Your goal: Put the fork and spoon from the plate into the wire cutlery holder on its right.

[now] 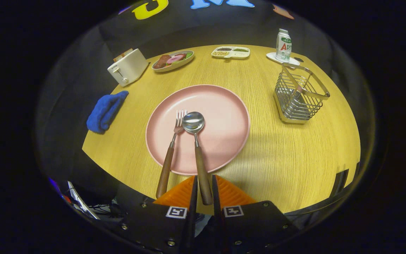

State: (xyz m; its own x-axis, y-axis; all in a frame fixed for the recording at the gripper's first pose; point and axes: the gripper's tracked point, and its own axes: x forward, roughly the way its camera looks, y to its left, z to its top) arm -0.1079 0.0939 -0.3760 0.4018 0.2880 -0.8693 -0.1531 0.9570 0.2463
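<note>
We hold the gripper (203, 188) low at the near edge of the wooden table (287, 158). Its two fingers are almost closed. The spoon (196, 148) has its brown handle right between them. The fingers look very close to the handle on both sides, but we cannot tell for sure if they squeeze it yet.

The spoon's shiny bowl rests on the pink plate (220, 109). Its handle sticks out over the plate's near rim, toward us. The fork (170, 151) lies just beside the spoon. Their heads are almost touching. The fork's handle hangs over the rim too.

The wire cutlery holder (300, 95) stands well apart from the plate, off to the right and farther back. It looks empty.

So we think the job now is to grab the spoon. We should press both fingers firmly on the handle. Then we lift it straight up, slowly, so the spoon does not bump the fork. We hold the end of the handle, so the heavy bowl may droop. After that we carry it over the holder, tip the spoon upright and let it slide in gently.
</note>
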